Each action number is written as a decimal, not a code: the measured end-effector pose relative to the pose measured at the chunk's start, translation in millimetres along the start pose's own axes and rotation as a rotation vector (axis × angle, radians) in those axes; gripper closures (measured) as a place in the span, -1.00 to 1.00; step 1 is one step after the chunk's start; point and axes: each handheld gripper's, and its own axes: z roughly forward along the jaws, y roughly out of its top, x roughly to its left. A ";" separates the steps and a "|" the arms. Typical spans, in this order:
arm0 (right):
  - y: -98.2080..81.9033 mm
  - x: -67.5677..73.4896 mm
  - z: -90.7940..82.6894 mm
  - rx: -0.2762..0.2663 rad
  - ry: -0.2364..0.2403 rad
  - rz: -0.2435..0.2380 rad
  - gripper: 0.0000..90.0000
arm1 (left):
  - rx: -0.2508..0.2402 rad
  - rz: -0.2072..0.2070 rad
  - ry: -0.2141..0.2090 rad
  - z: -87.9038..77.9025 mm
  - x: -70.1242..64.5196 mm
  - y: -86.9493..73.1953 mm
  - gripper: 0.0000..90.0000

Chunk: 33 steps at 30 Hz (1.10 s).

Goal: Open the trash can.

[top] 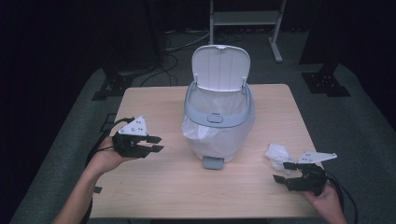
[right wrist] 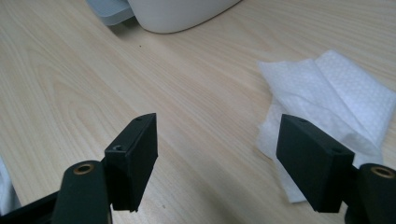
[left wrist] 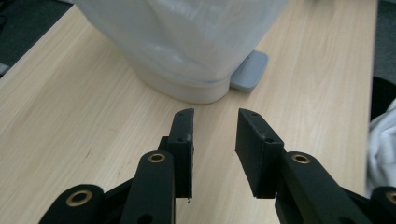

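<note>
While your left hand [top: 109, 156] hovers left of the bin [top: 218, 119], its tool [top: 154, 143] points at the bin, jaws moderately parted and empty. Bare table [top: 163, 186] lies before the bin's pedal [top: 213, 163]. Right of the bin, your right tool [top: 284, 171] gapes wide, empty, beside the crumpled tissue [top: 279, 155] near the table's edge.

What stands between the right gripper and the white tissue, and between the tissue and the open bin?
Nothing visible does. The right gripper, jaws open, is right beside the crumpled tissue, with bare table around it. The bin has its lid raised, so the bag-lined mouth is open from above.
</note>
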 end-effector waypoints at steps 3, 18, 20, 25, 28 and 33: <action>2.7 -1.9 -0.9 0.009 -0.008 -0.004 -0.37 | -0.004 -0.009 0.000 4.4 0.4 -6.0 0.43; 15.4 -10.6 5.8 0.050 -0.025 -0.011 -0.36 | 0.005 -0.044 0.006 24.3 -0.9 -42.9 0.26; 16.6 -12.2 6.9 0.055 -0.029 -0.015 -0.36 | 0.009 -0.044 0.007 25.5 -1.1 -44.9 0.24; 19.3 -17.3 9.2 0.069 -0.043 -0.014 -0.35 | 0.011 -0.051 0.015 31.1 -2.8 -53.6 0.20; 20.0 -19.8 10.1 0.075 -0.049 -0.012 -0.34 | 0.010 -0.057 0.013 35.0 -3.8 -58.5 0.19; 22.3 -29.2 13.3 0.098 -0.068 -0.003 -0.32 | 0.007 -0.064 0.009 39.3 -5.2 -65.8 0.16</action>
